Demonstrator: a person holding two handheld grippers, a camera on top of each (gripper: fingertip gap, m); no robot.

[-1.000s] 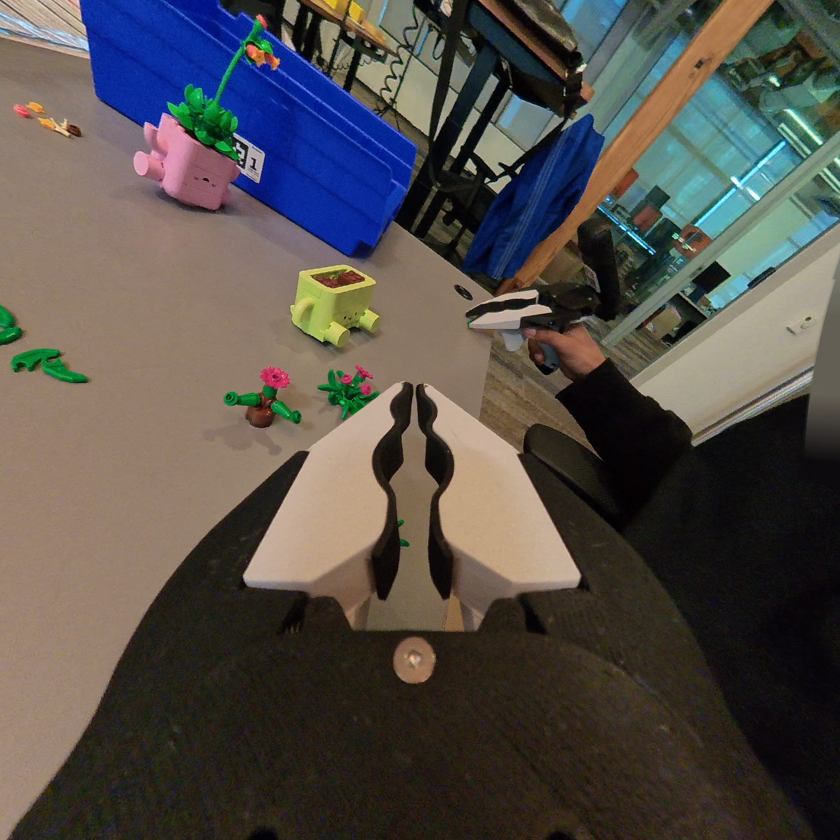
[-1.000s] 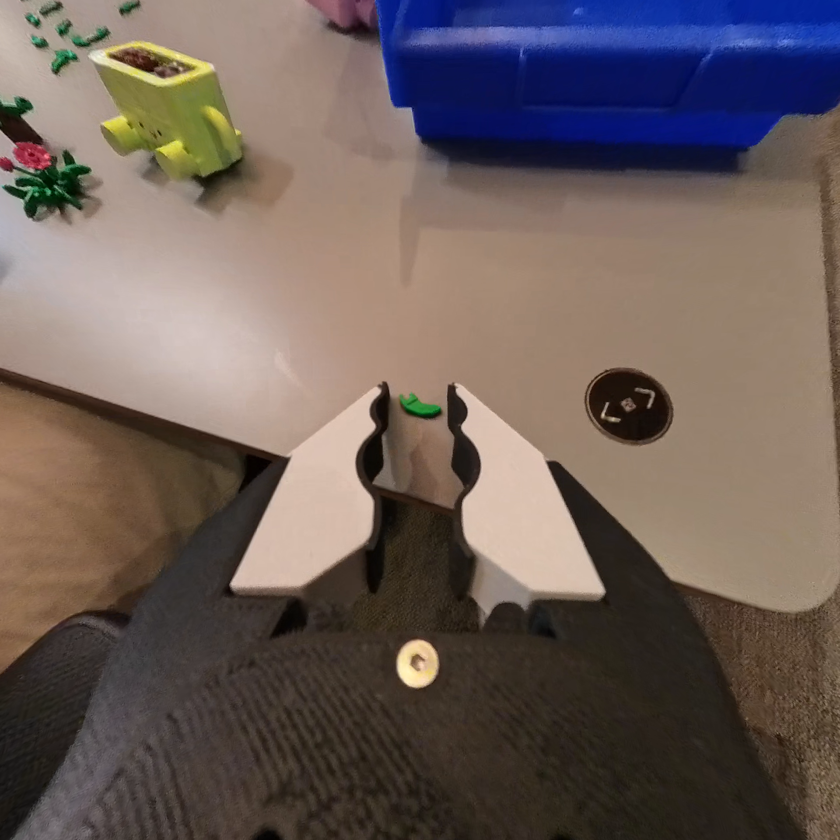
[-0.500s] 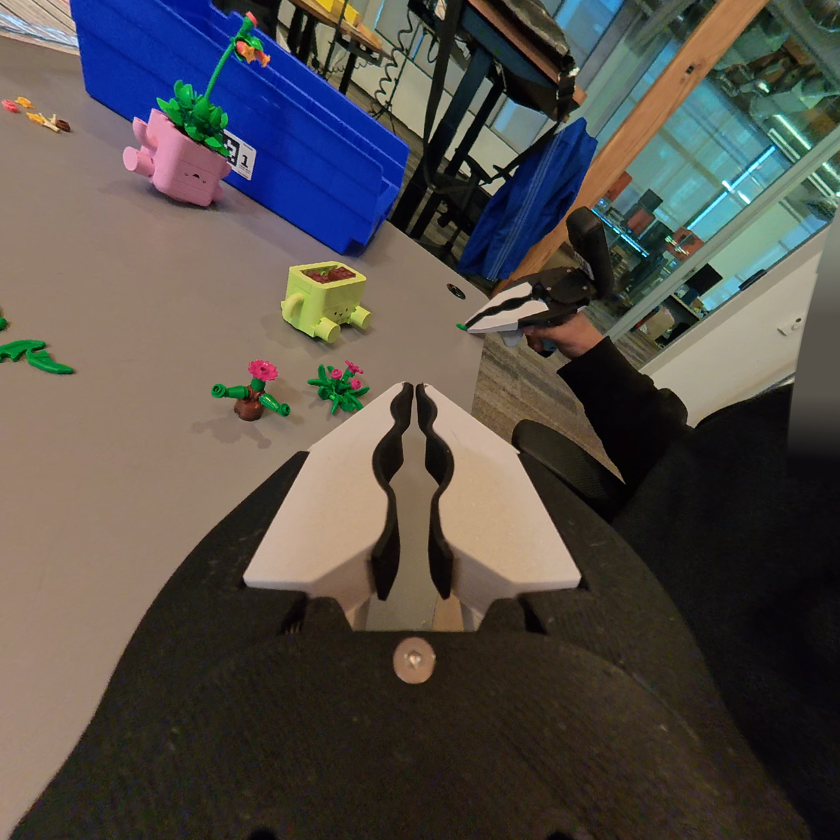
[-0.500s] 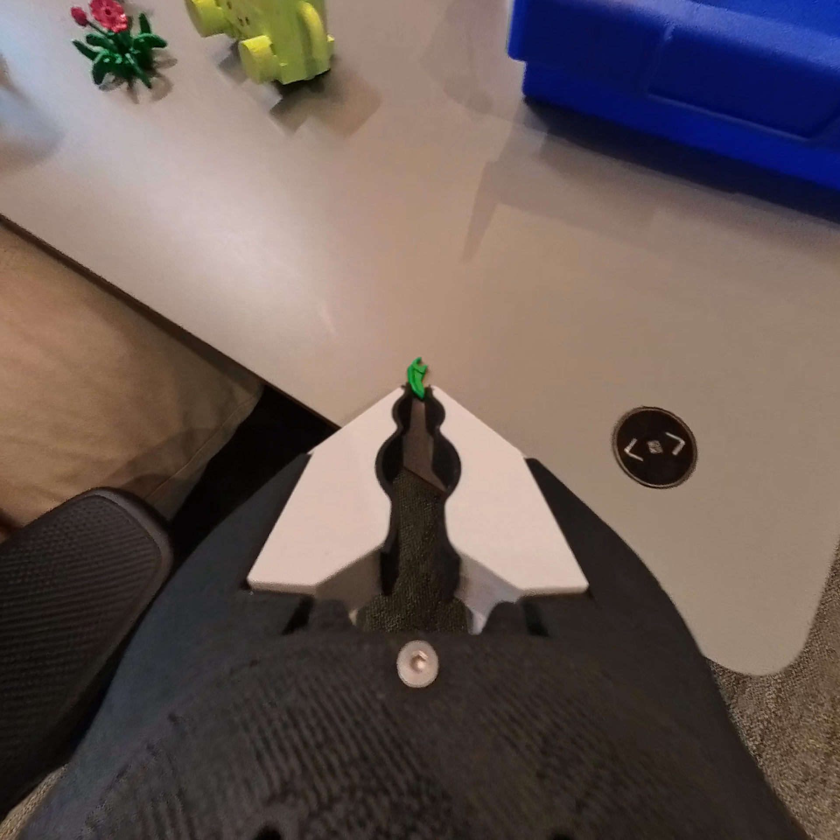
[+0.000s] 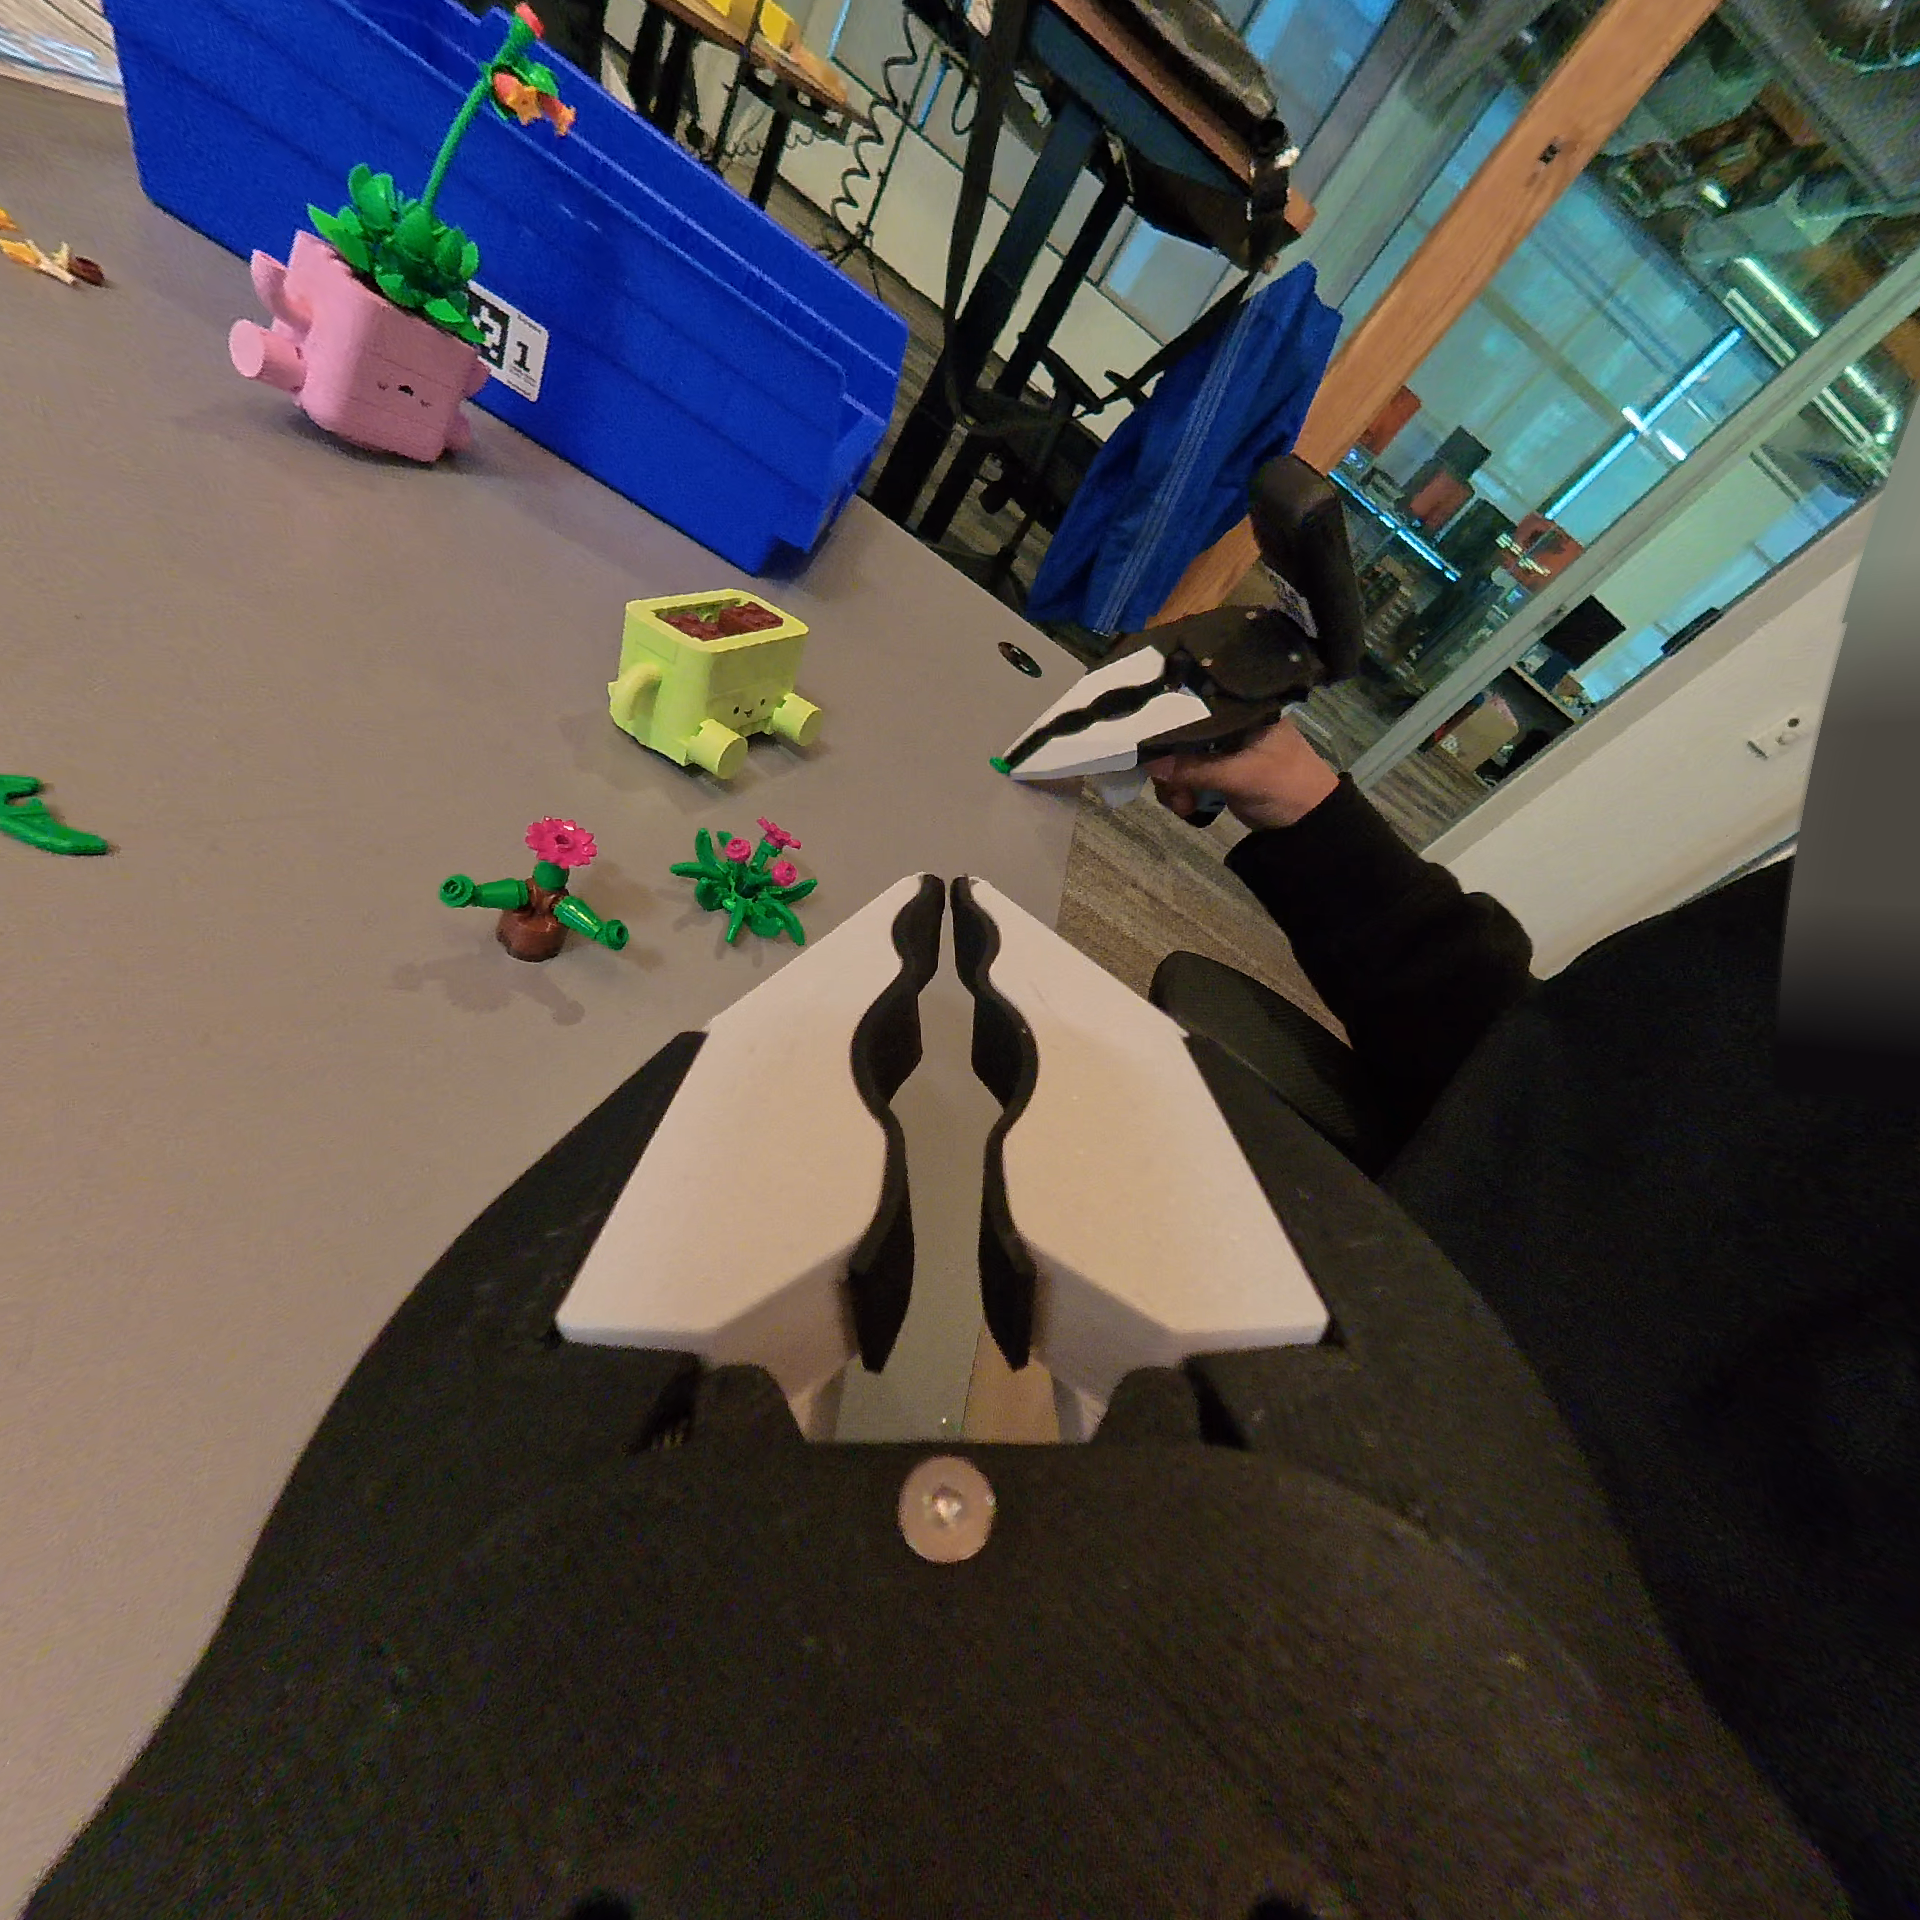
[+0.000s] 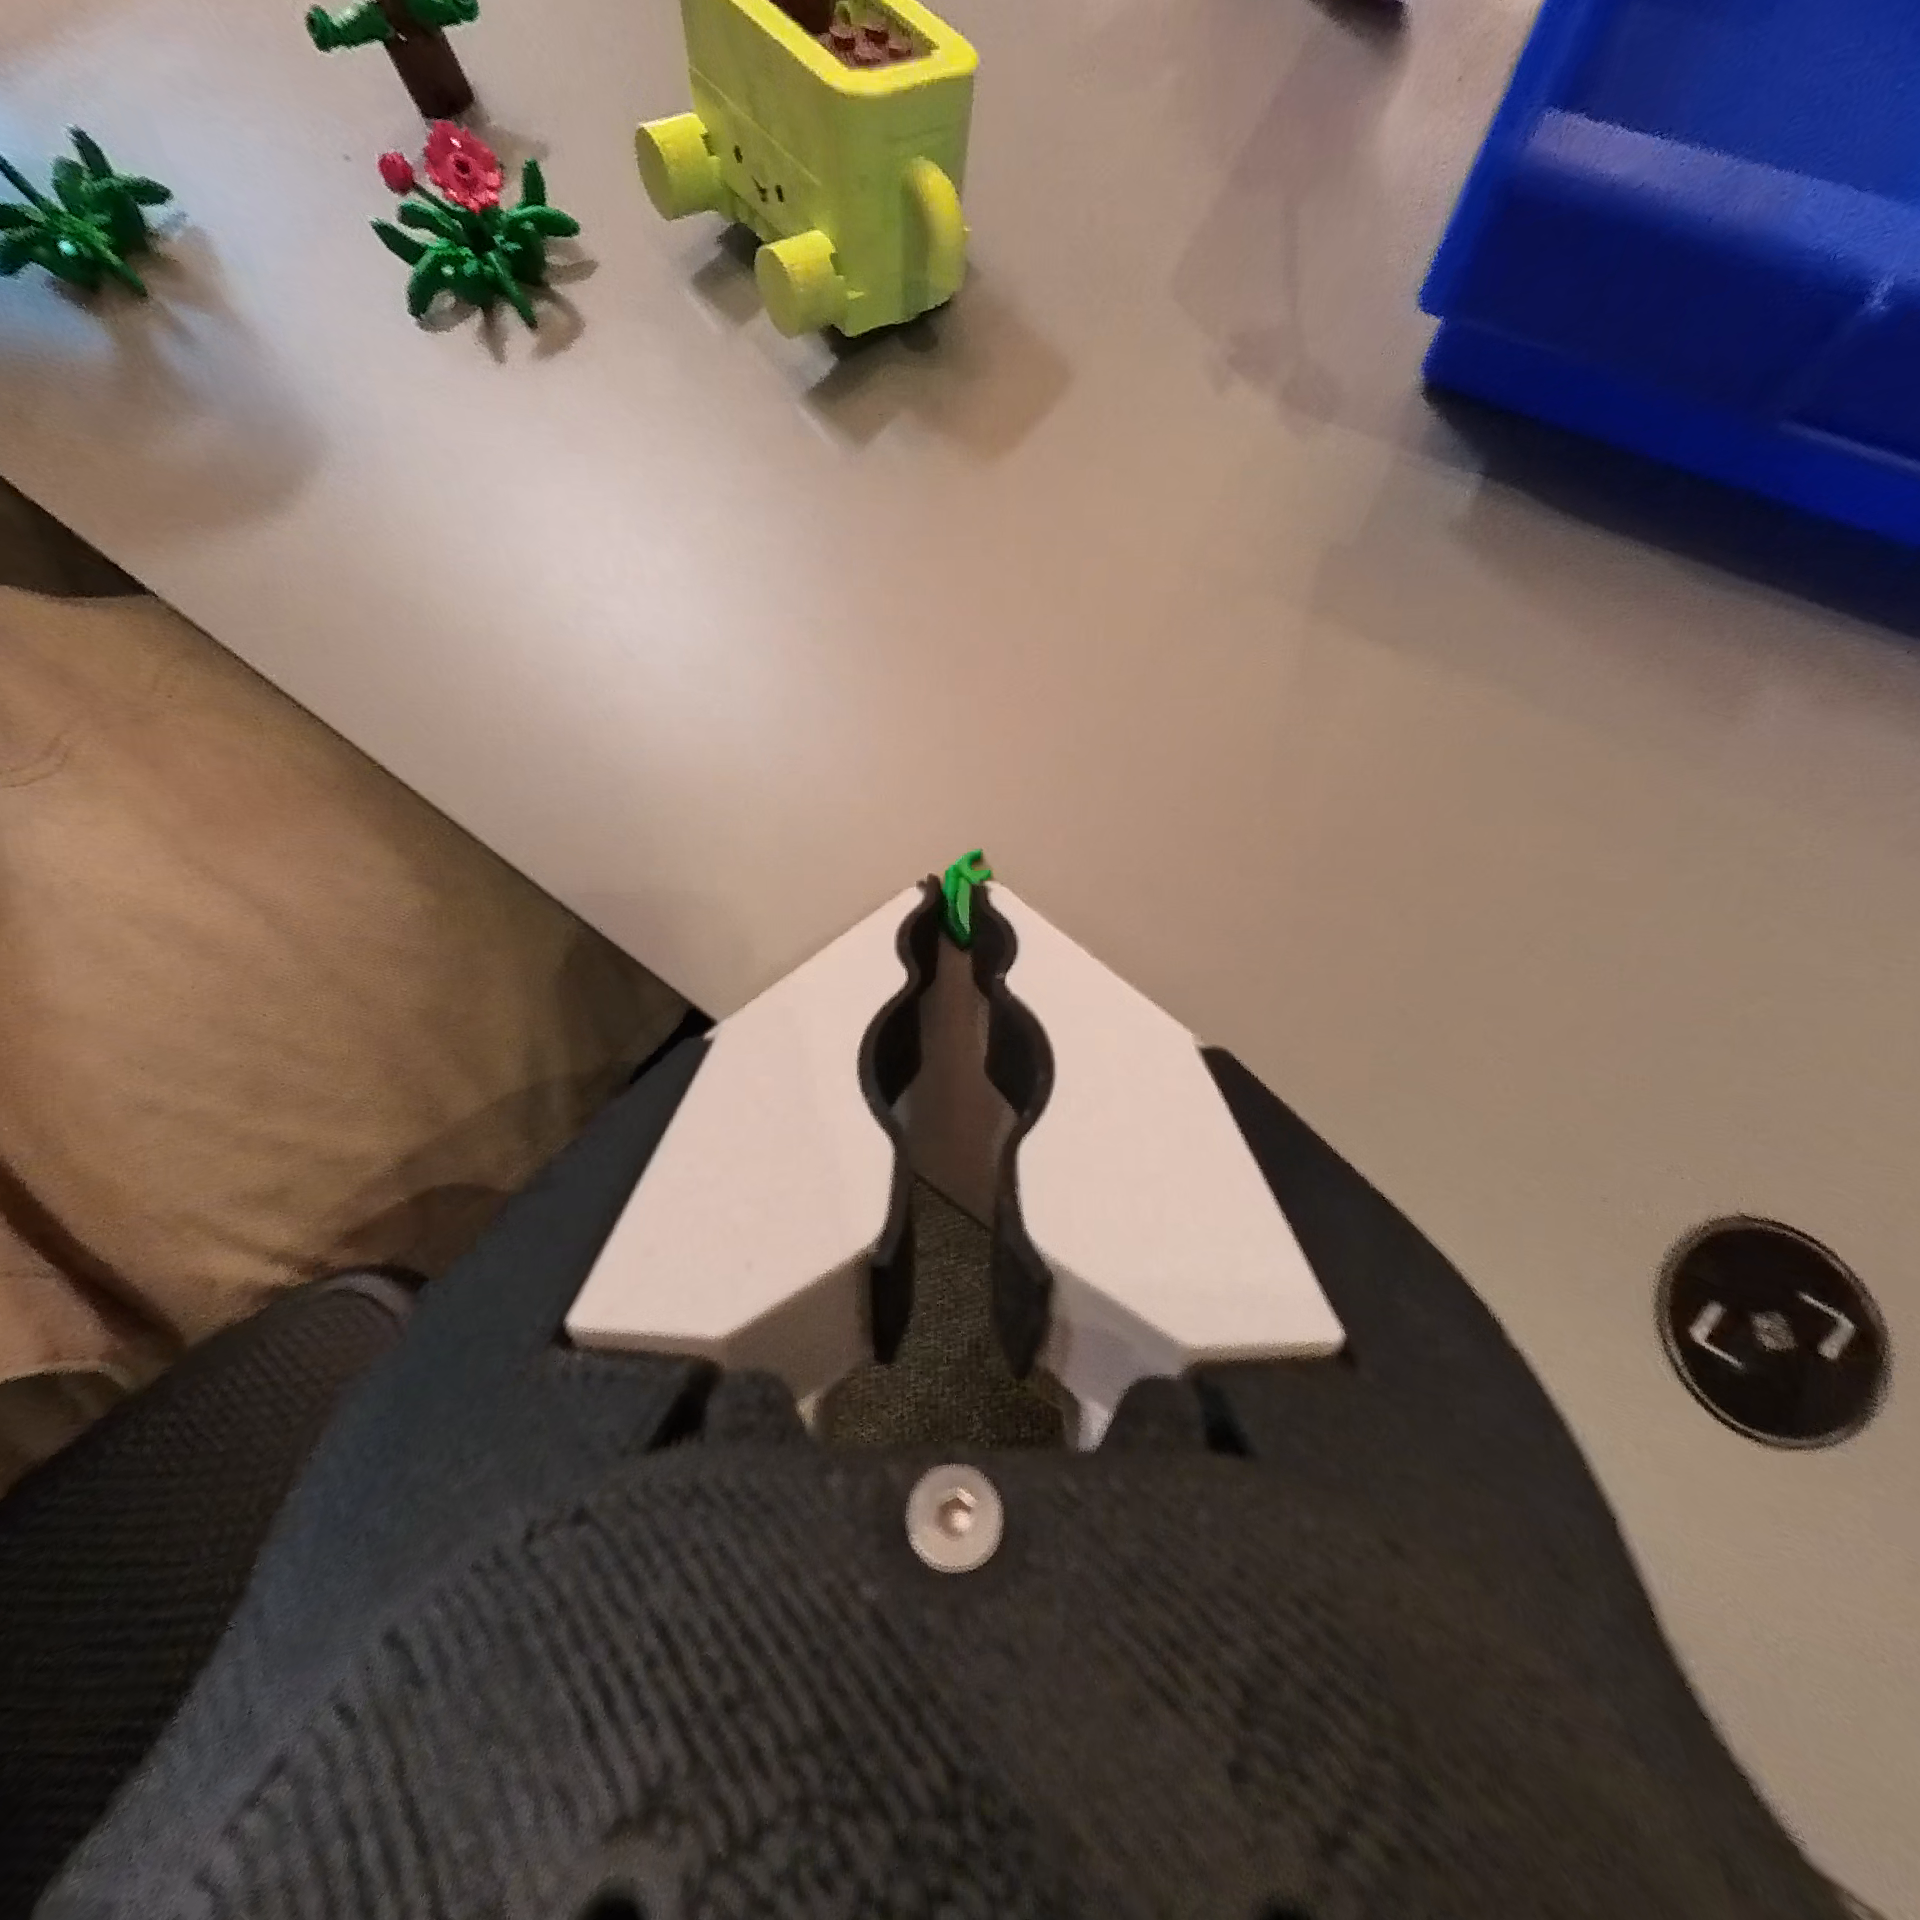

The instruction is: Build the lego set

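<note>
Room: office space with glass partitions and a wooden beam behind the grey table (image 5: 260, 644) I work on.
Blue bin (image 5: 644, 301): far edge of the table, behind the yellow-green pot.
Pink pot (image 5: 364, 343): beyond the yellow-green pot, just before the bin, already planted with leaves and a tall stem.
Yellow-green pot (image 6: 831, 177): my landmark; brown studs show on top, no leaves yet.
Left gripper (image 5: 948, 894): on the near side of the pot; jaws almost together, nothing between them.
Right gripper (image 6: 961, 894): nearer the table edge than the pot; jaws pinched on the small green leaf piece (image 6: 961, 902), which pokes out at the tips.
Flower clusters (image 5: 748, 878): just in front of the pot.
Step, as I judge it: carry the leaf to the pot; I would keep the squeeze steady, approach from above, and brace the pot with the left gripper before pressing.
</note>
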